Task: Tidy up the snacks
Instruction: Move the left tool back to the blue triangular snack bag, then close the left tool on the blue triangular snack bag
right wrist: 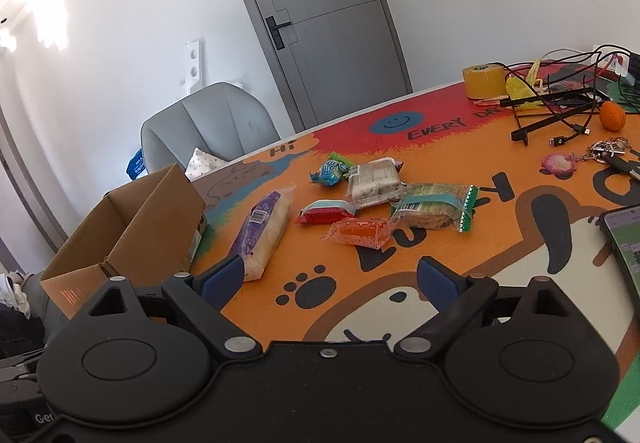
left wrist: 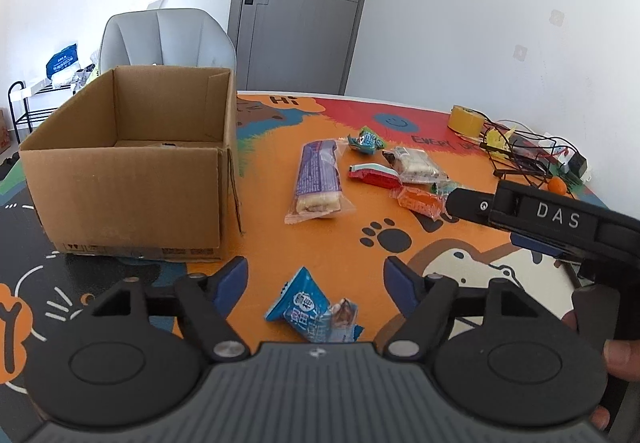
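Blue packet (left wrist: 310,309): lay on the mat between my left fingers (left wrist: 232,280), untouched.
Left gripper (left wrist: 316,279): spread wide.
Right gripper (right wrist: 330,279): released, holding nothing.
Snacks (right wrist: 360,203): scattered beside the box (left wrist: 128,167).

Bright, even daylight. Glare blooms on wall (right wrist: 44,15) upper left, right wrist view. Soft shadows beside cardboard box (left wrist: 128,179). Strong fisheye curvature, dark vignetted corners; focus sharp.

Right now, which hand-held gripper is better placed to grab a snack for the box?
Left. The left hand-held gripper is open with the blue snack packet lying between its fingers, beside the cardboard box. The right hand-held gripper is open over bare mat.
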